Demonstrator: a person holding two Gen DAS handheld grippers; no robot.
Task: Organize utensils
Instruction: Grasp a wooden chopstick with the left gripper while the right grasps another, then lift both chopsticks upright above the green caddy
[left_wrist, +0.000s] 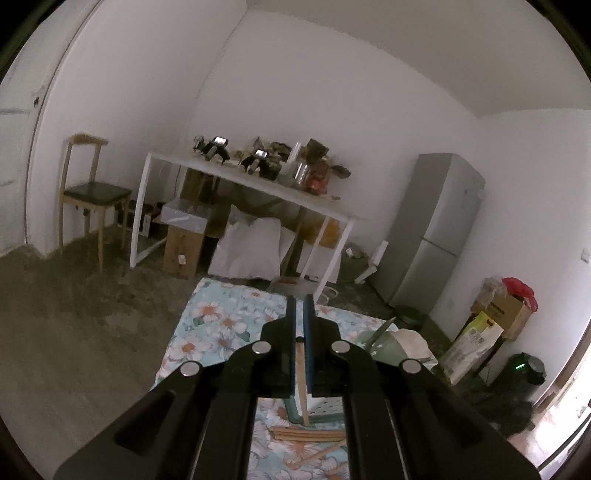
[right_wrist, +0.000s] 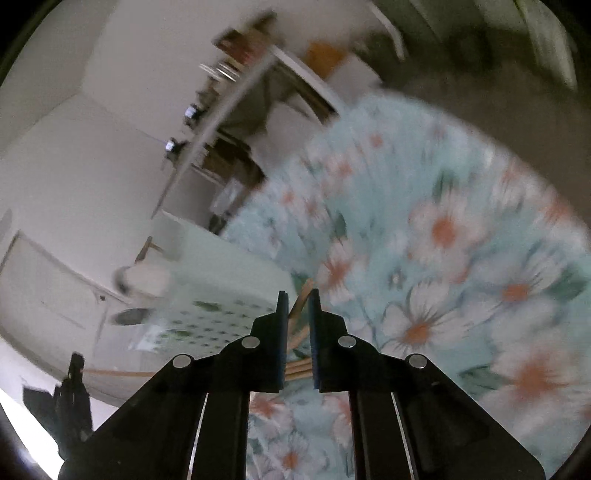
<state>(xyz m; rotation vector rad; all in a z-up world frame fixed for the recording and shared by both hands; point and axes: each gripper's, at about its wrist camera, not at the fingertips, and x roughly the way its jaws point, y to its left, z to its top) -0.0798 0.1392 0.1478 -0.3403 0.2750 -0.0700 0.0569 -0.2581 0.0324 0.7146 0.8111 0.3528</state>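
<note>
My left gripper (left_wrist: 300, 306) is raised above a floral cloth (left_wrist: 221, 325) and shut on a thin wooden utensil (left_wrist: 301, 376), whose handle hangs down between the blue pads. Below it stands a pale green perforated utensil holder (left_wrist: 325, 406), with more wooden utensils (left_wrist: 306, 435) lying on the cloth beside it. The right wrist view is motion-blurred. My right gripper (right_wrist: 298, 295) is over the floral cloth (right_wrist: 443, 240), jaws narrowly apart, with wooden sticks (right_wrist: 300, 295) lying beneath the gap. The perforated holder (right_wrist: 214, 314) is at its left.
A white table (left_wrist: 236, 177) loaded with clutter stands at the far wall, with boxes and a white bag (left_wrist: 247, 247) under it. A wooden chair (left_wrist: 92, 195) is at left, a grey fridge (left_wrist: 432, 229) at right. Boxes (left_wrist: 495, 321) and a black bin (left_wrist: 524, 373) stand at far right.
</note>
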